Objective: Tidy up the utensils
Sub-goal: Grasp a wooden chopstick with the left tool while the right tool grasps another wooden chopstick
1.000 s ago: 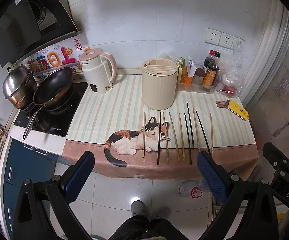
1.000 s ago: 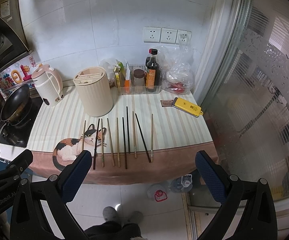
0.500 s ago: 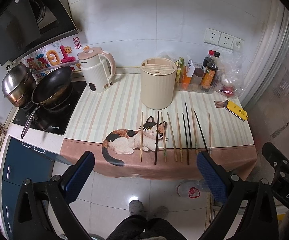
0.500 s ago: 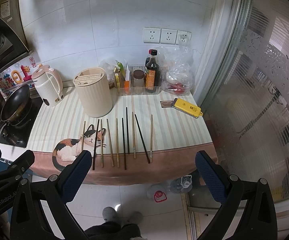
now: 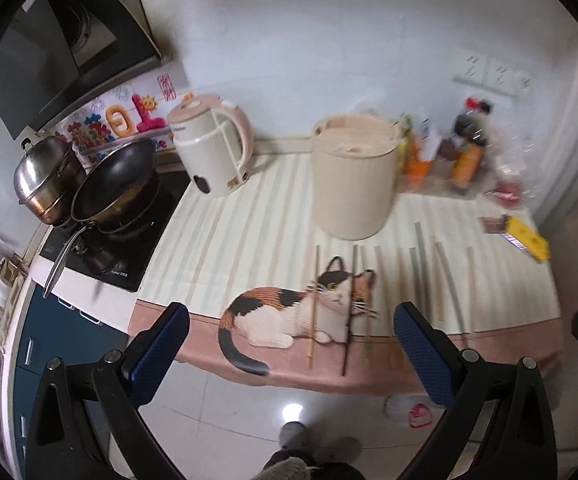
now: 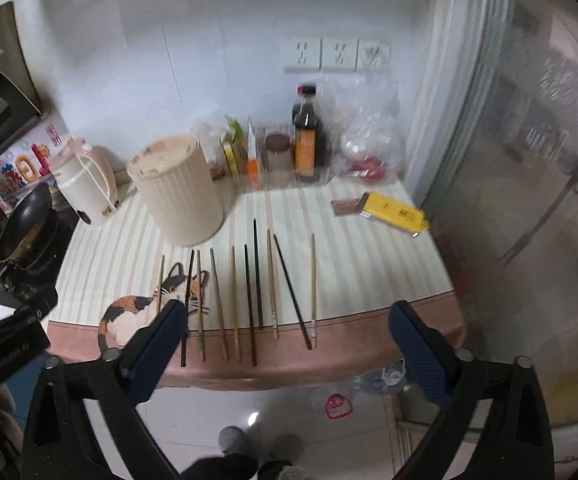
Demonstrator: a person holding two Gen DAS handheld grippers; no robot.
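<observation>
Several chopsticks [image 6: 249, 300], some wooden and some dark, lie side by side on the striped counter mat [image 6: 369, 256]; they also show in the left wrist view [image 5: 349, 304]. A cream ribbed utensil holder [image 6: 177, 190] with a slotted lid stands upright behind them, and shows in the left wrist view [image 5: 353, 176]. My left gripper [image 5: 291, 344] is open and empty, in front of the counter edge over the cat picture. My right gripper [image 6: 287, 340] is open and empty, in front of the chopsticks' near ends.
A kettle [image 5: 211, 148] stands left of the holder. A pan [image 5: 115, 178] and a steel pot [image 5: 45, 172] sit on the stove. Sauce bottles [image 6: 307, 136] and a plastic bag [image 6: 369, 148] line the back wall. A yellow box [image 6: 393, 210] lies at the right. Glass door at right.
Both grippers have moved closer to the counter, so the chopsticks and holder look larger. Both stay open. Nothing on the counter has moved.
</observation>
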